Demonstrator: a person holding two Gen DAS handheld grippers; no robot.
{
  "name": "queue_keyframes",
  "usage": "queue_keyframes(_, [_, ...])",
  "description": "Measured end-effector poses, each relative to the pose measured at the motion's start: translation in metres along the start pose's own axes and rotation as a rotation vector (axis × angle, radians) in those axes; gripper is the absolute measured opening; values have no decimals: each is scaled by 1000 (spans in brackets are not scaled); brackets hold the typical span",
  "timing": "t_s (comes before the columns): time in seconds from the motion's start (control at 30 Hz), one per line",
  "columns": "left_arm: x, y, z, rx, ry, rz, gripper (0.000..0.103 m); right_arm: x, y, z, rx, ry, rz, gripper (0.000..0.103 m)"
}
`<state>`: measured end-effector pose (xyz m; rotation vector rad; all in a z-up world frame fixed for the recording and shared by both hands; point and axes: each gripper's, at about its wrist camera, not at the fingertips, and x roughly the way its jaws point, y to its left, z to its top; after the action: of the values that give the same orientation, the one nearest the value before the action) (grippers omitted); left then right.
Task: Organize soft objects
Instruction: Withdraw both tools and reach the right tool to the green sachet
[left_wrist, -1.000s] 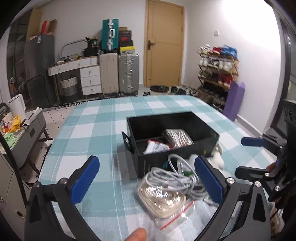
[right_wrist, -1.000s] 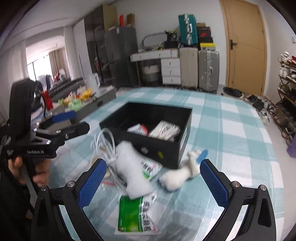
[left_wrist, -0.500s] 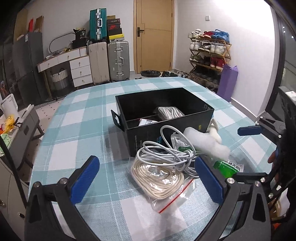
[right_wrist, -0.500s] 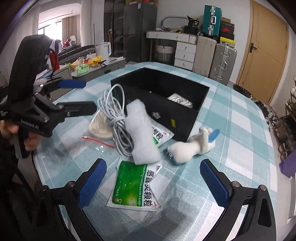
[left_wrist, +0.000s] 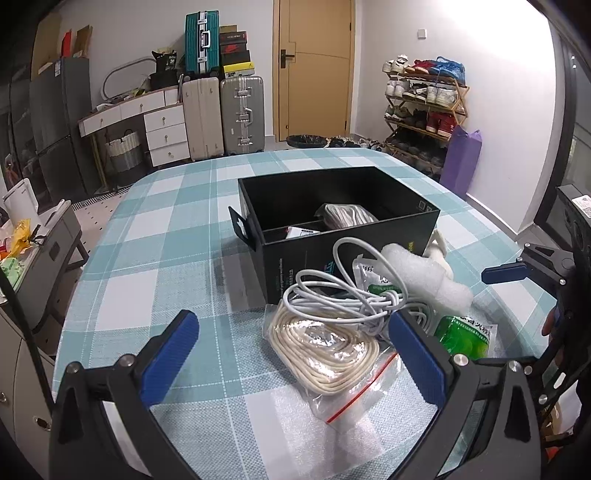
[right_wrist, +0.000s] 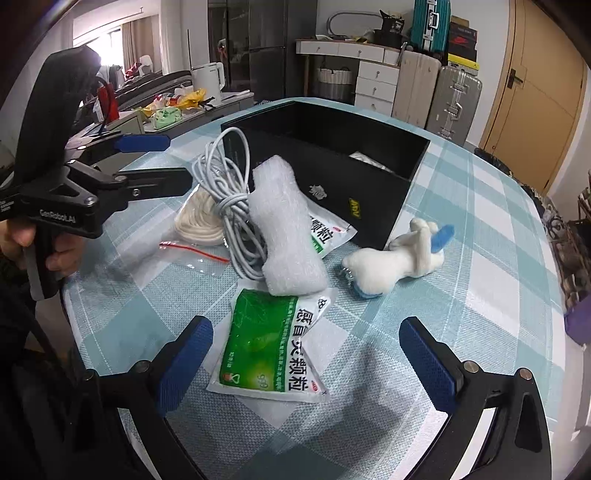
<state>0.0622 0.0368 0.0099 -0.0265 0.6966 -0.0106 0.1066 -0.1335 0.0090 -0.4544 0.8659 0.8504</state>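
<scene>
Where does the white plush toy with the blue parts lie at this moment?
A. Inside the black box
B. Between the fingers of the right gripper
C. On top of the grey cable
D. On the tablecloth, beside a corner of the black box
D: the white plush toy lies on the checked tablecloth by the near corner of the black box, held by neither gripper.

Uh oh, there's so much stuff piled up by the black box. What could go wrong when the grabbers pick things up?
1. The grey cable is loosely coiled and lies partly under the white foam roll, so lifting either one may drag the other along.
2. The green packet lies flat on the tablecloth, so the open right gripper might slip off it or pinch the cloth.
3. The bagged rope sits in slippery clear plastic, which the open left gripper could lose.
</scene>
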Motion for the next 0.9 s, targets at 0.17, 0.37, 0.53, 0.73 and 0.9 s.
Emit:
queue_keyframes(0.17, [5, 2, -2, -7, 21, 0, 103, 5, 1, -4, -12, 21, 3, 103])
queue_keyframes(0.37, [7, -1, -4, 15, 37, -5, 103, 13, 0, -7, -13, 59, 15, 103])
queue_keyframes(0.53, [6, -3, -4, 23, 36, 0, 103, 18, -1, -9, -7, 74, 1, 102])
queue_keyframes(0.73, [6, -1, -3, 15, 31, 4, 103, 17, -5, -10, 3, 78, -3, 102])
queue_keyframes(0.9, [6, 1, -4, 10, 33, 3, 103, 18, -6, -9, 18, 78, 14, 97])
